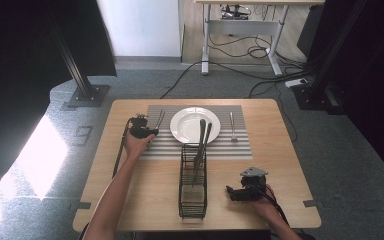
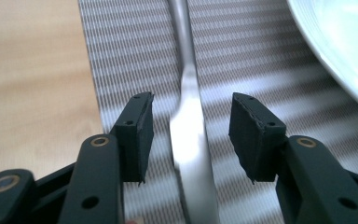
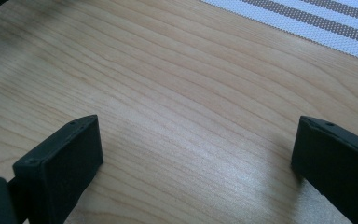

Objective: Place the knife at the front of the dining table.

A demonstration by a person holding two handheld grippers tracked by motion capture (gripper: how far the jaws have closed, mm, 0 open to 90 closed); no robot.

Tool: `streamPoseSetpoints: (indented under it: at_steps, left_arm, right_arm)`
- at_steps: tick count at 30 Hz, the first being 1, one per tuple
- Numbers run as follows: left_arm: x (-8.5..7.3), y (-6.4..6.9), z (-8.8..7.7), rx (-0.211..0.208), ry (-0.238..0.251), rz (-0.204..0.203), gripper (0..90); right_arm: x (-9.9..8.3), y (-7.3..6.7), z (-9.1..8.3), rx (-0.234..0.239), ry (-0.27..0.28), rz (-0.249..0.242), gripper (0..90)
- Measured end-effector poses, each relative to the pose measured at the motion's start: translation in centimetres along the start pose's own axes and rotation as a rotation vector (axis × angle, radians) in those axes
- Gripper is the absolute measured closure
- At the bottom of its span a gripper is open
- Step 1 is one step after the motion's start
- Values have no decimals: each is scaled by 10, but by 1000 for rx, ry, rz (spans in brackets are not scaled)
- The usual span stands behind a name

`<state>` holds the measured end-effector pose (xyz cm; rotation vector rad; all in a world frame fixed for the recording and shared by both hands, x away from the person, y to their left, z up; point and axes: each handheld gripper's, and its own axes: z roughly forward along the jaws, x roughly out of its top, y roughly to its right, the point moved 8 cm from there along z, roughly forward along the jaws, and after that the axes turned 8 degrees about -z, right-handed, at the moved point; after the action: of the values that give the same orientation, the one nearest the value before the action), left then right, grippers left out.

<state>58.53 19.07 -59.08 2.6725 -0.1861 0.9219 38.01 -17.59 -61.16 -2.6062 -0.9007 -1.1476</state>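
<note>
A silver utensil (image 2: 189, 126) lies on the striped placemat (image 2: 135, 56), left of the white plate (image 1: 195, 125). My left gripper (image 2: 191, 116) is open, its jaws standing on either side of the utensil's handle with a gap on both sides. In the high view this gripper (image 1: 148, 131) sits at the placemat's left edge. My right gripper (image 3: 198, 140) is open wide over bare wood with nothing between its jaws. In the high view the right gripper (image 1: 232, 192) rests near the table's front right, pointing left.
A black wire cutlery basket (image 1: 193, 185) stands in the middle front of the wooden table (image 1: 130, 190), with long utensils (image 1: 201, 142) leaning out toward the plate. A fork (image 1: 232, 125) lies on the placemat right of the plate.
</note>
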Motion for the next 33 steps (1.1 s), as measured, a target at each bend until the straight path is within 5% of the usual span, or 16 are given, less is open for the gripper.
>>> streamPoseSetpoints:
  at_steps: [10,33]
  left_arm:
    - [-25,6,-16,-32,-13,18,516]
    - [-32,22,-16,-36,-22,62,516]
  right_arm:
    - [0,0,0,-1,0,1,20]
    - [-1,-1,-1,1,-1,-1,19]
